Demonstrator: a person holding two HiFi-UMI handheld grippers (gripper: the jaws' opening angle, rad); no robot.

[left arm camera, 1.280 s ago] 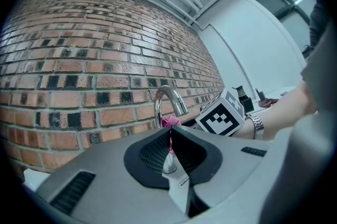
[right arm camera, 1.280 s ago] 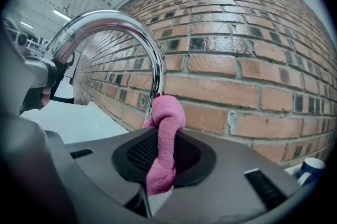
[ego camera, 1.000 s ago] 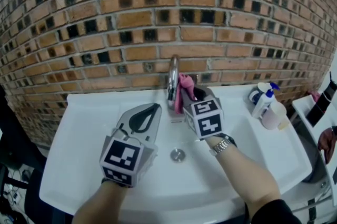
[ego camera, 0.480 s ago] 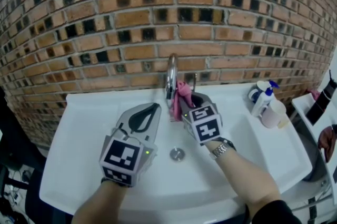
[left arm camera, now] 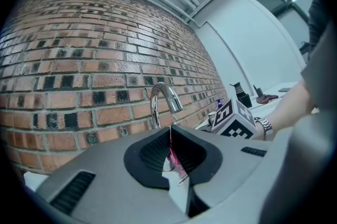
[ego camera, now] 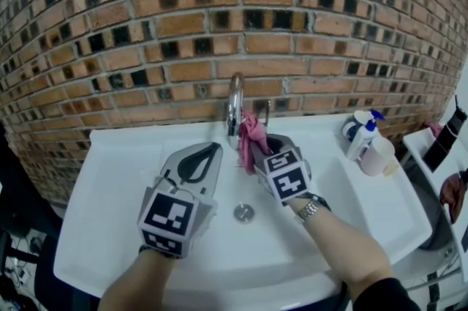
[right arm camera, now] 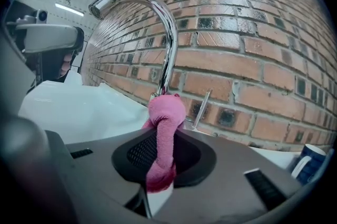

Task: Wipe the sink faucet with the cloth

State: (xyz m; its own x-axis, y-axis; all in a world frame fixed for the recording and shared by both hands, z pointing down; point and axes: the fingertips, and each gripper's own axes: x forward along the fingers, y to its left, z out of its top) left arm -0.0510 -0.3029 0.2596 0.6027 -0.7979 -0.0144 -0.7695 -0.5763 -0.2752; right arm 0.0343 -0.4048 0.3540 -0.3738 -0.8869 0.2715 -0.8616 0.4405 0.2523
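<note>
Two grippers are hanging over the white sink. The right gripper is pinching a pink cloth in its jaws, and the bunched-up end is sitting right up against the lower stem of the chrome faucet, which is standing at 12 o'clock on the basin. The left gripper is idling around 10 o'clock from the drain, jaws pressed together on nothing. Soap bottles are standing at roughly 2 o'clock, near the brick wall.
</note>
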